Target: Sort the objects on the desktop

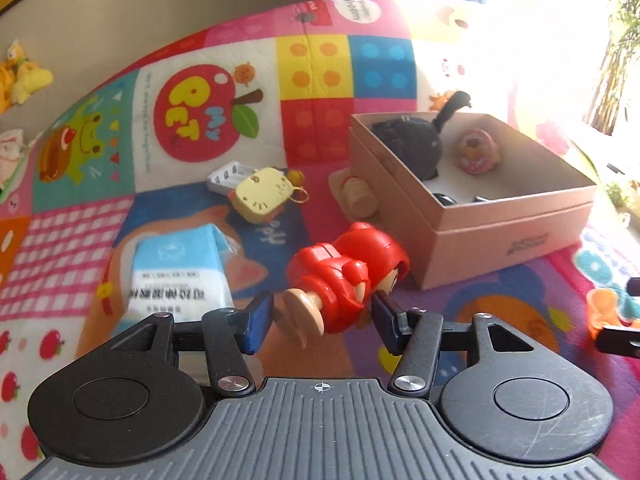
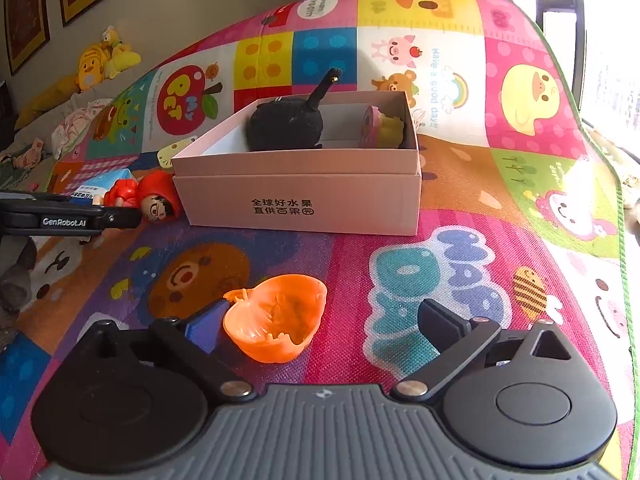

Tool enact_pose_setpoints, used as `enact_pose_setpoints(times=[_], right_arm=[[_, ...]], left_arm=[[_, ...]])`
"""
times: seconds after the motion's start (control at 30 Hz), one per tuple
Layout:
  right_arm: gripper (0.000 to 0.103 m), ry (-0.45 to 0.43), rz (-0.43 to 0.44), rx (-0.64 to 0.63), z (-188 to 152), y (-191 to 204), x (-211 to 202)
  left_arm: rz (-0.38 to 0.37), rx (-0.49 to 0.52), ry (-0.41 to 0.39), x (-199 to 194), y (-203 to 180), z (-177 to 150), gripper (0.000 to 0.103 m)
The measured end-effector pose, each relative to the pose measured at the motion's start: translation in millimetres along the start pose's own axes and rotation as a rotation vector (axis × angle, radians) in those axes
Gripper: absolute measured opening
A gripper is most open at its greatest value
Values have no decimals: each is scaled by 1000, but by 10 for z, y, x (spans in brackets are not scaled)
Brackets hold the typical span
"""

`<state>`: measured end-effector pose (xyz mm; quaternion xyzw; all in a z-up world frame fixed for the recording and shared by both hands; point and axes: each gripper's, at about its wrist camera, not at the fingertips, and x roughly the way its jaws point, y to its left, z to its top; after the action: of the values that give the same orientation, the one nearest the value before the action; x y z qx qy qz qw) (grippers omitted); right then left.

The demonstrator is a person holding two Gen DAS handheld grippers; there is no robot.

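Left wrist view: the left gripper (image 1: 322, 316) brackets a red-hooded toy figure (image 1: 344, 276) lying on its side on the play mat (image 1: 80, 208). One pad touches the figure's head; a gap shows at the feet, so it is not yet pinched. The pink cardboard box (image 1: 500, 224) sits just beyond, likely the sorting bin, already holding a black plush (image 1: 412, 144) and a pink toy (image 1: 474, 152). Mat print reads "MY PET".

Right wrist view: the right gripper (image 2: 322, 326) is spread wide around an orange shell-shaped cup (image 2: 276, 324) on the mat, one pad beside it, nothing gripped. The box front carries Chinese print; the other gripper's arm reads "GenRobot.AI".
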<state>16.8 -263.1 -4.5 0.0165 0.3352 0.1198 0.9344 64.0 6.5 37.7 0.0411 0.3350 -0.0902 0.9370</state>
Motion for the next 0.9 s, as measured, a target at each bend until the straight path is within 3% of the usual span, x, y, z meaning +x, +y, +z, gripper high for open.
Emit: enact_pose_setpoints(times=[0.1,0.23,0.3,0.37,0.5,0.6,0.7,0.77,0.83,0.9], right_arm=[[100,-6,-5,1,1,1,-10],[100,-10,-13,15,7,-20,-14],[100,-14,-22,33,9,-46,-21],[100,-17,-35,52,13,-74,-29],[100,-64,-49,51,7,-59,-154],[101,-119,-22,-20,29,81,-319],[101,-146,25,-114,60,284,-446],[101,-112,95,-124,76,358,-474],[95,-49,180,-107,81,401,-468],[80,31,275,-80,75,439,-430]], left_arm=[[-104,-53,33,-169,-127,-140,59],[-302,-122,106,-202,-406,-257,59],[-336,-118,106,-194,-556,-281,60],[-331,-113,97,-192,-649,-298,62],[-333,-74,71,-311,-680,-340,86],[-265,1,30,-451,-664,-401,96],[-190,31,10,-539,-580,-473,97],[-161,10,8,-560,-496,-502,97],[-124,-15,-7,-576,-412,-515,100],[-71,-30,-36,-581,-348,-523,100]])
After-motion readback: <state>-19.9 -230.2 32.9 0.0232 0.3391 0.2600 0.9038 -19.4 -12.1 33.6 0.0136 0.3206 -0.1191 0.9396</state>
